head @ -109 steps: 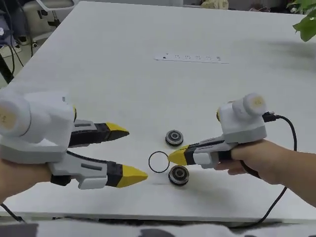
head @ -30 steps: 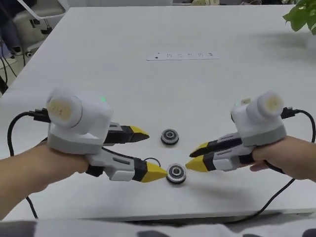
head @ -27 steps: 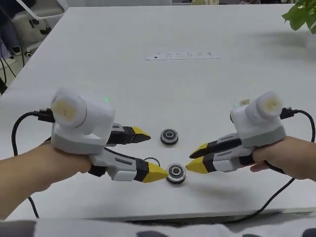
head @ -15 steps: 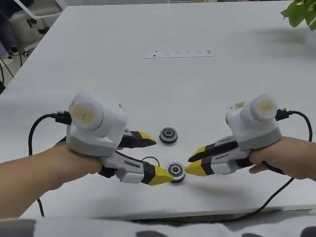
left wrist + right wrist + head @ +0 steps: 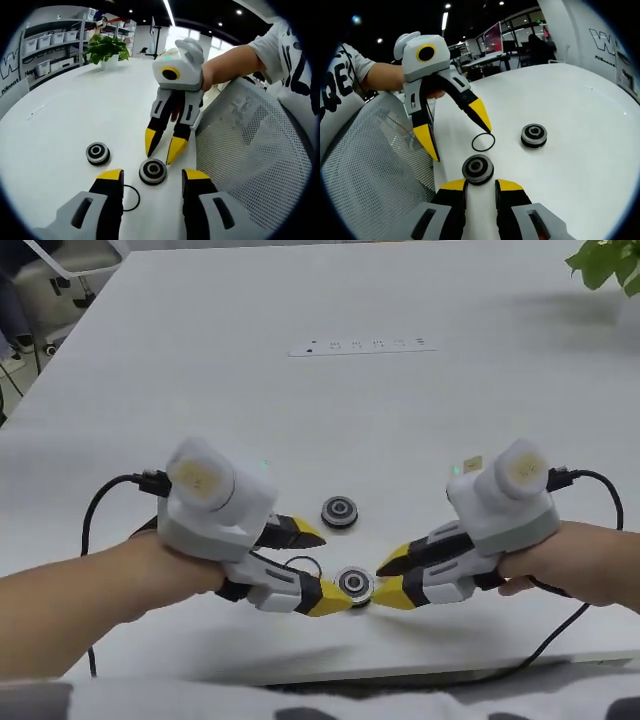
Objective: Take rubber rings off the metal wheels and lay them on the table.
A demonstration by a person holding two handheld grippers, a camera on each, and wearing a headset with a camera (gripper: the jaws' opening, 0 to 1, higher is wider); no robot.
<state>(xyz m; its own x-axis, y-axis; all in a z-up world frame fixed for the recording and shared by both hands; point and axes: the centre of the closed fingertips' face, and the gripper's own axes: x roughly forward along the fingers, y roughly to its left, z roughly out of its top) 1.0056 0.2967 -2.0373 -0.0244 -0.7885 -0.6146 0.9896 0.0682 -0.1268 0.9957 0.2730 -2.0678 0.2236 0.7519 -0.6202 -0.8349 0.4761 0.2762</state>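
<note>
At the lower middle of the head view, the near metal wheel (image 5: 353, 583) sat on the table (image 5: 420, 430) between my wide-spread left gripper (image 5: 322, 568) and narrowly parted right gripper (image 5: 388, 579), both empty. One rubber ring (image 5: 483, 142) lay loose beside it. Next, I judged, one tool had to steady the wheel while the other peeled; any ring on it was hard to make out.

Bright even overhead light, soft shadows, sharp focus; gripper views fisheye-bent at edges.

Head view looks down; gripper views low, facing each other, sharing wheel (image 5: 152, 171).
</note>
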